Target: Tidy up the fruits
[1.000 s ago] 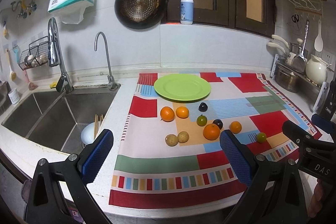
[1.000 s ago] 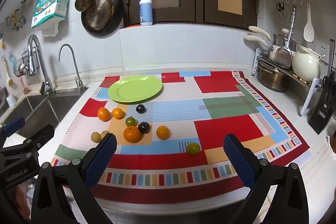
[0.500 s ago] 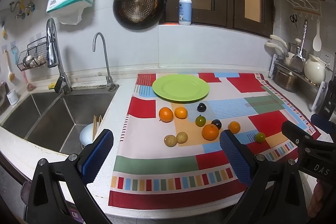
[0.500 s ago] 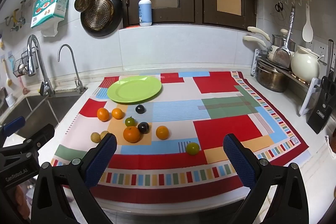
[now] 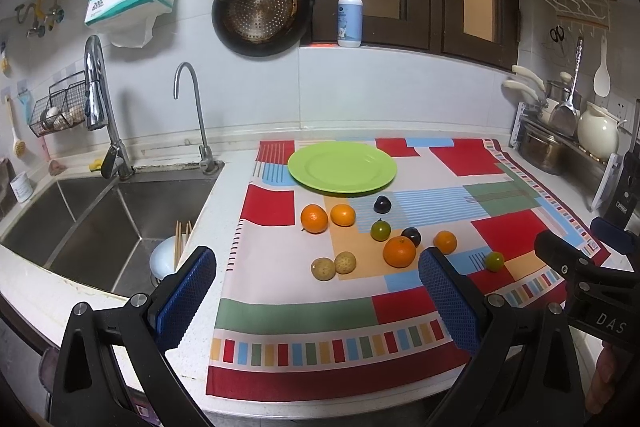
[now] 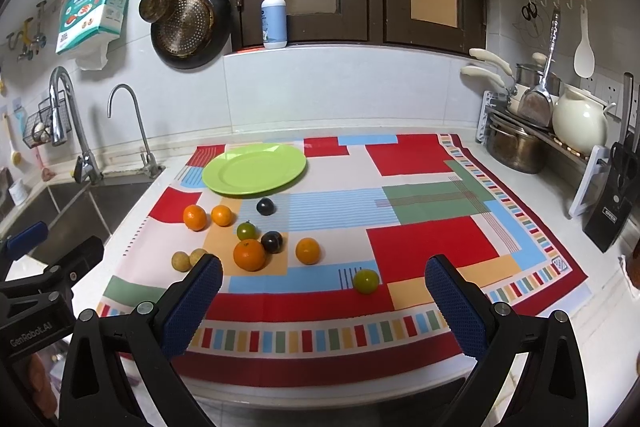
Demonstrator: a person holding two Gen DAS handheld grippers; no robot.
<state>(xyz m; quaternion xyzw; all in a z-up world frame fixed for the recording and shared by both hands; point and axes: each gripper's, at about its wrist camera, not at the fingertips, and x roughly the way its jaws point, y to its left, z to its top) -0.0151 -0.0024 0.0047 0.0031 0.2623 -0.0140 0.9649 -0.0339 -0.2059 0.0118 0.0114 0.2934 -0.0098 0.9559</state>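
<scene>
Nothing moved; fruits (image 5: 398, 251) lie beyond both grippers' parted jaws.

The right half of the patchwork cloth (image 6: 432, 239) lay bare, giving open passage toward the green plate (image 6: 254, 169), while scattered fruit (image 6: 249, 255) crowded its left front and a pot rack (image 6: 520, 143) blocked the far right

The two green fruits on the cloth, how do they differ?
One green fruit sits inside the cluster, close to the big orange and a dark plum; the other green fruit lies alone, nearer the cloth's front edge. The first looks darker, the second yellower. Both are small and round.
</scene>
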